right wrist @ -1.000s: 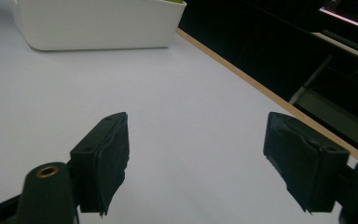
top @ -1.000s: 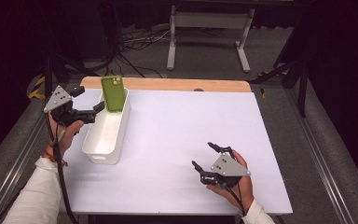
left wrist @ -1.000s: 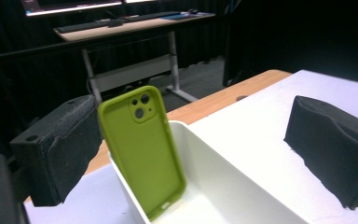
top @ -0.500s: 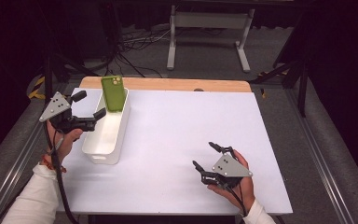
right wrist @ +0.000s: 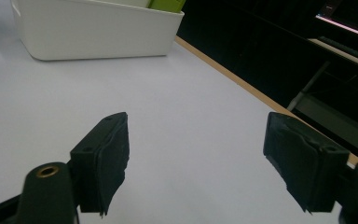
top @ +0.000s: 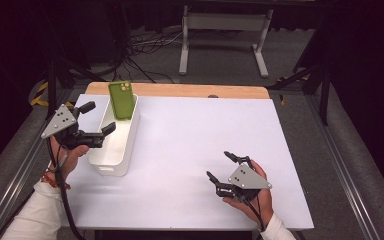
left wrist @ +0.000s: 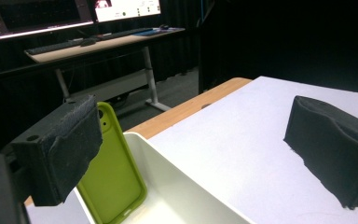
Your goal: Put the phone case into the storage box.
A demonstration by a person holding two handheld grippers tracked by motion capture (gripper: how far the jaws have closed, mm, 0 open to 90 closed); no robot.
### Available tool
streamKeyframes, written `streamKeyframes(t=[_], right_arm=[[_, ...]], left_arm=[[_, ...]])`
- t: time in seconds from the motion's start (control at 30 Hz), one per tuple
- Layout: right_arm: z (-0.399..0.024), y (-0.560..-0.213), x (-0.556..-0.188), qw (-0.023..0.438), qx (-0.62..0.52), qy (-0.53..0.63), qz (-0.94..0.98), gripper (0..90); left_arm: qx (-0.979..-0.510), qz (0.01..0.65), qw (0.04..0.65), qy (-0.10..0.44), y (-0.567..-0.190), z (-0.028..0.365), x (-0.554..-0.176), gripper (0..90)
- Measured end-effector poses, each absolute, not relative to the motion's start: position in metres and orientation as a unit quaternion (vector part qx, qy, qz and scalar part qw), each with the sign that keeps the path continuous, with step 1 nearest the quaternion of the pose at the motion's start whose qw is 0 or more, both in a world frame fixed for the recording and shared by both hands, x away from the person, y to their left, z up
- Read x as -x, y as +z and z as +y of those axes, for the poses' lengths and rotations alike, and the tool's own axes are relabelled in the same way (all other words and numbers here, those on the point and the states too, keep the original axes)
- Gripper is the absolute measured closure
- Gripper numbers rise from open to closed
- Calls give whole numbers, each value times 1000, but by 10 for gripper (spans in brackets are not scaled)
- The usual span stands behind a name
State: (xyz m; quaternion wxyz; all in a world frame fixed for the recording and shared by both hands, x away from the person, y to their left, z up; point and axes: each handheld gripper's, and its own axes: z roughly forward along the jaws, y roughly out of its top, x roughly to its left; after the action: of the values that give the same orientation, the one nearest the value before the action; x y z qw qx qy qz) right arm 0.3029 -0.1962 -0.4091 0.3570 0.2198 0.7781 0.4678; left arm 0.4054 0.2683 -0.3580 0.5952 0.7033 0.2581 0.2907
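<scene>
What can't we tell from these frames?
- Green phone case: lower end hidden behind the white bin's wall, high view; part covered by the left tool's pad, left gripper view.
- Bin floor: mostly cut off by frame edge, left gripper view.
- Monitor text: too small.

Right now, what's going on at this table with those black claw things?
A person sits at a white table with a hand-held gripper in each hand. The left gripper is open beside a white bin, and a green phone leans upright at the bin's far end. The right gripper is also open and rests low over bare table, holding nothing.
</scene>
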Motion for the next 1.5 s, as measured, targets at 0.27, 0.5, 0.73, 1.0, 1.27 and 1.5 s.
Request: streamKeyframes(t=[0.27, 0.5, 0.73, 1.0, 1.27, 1.5], right_arm=[[-195, -409, -306, 354, -223, 469, 777, 233], [-195, -409, -308, 352, -226, 473, 776, 234], [-196, -408, -309, 339, -226, 482, 775, 226], [-198, -407, -310, 342, -231, 486, 770, 209], [-197, -403, -310, 347, -233, 490, 765, 195], [-197, -403, -309, 352, -235, 489, 763, 193]], left_arm=[[-703, 254, 597, 291, -358, 271, -400, 47], [-703, 252, 595, 297, -361, 269, -394, 53], [-695, 253, 603, 300, -362, 269, -388, 62], [-700, 246, 601, 298, -364, 264, -381, 59], [-708, 228, 603, 289, -364, 256, -369, 51], [-715, 216, 602, 284, -366, 250, -362, 43]])
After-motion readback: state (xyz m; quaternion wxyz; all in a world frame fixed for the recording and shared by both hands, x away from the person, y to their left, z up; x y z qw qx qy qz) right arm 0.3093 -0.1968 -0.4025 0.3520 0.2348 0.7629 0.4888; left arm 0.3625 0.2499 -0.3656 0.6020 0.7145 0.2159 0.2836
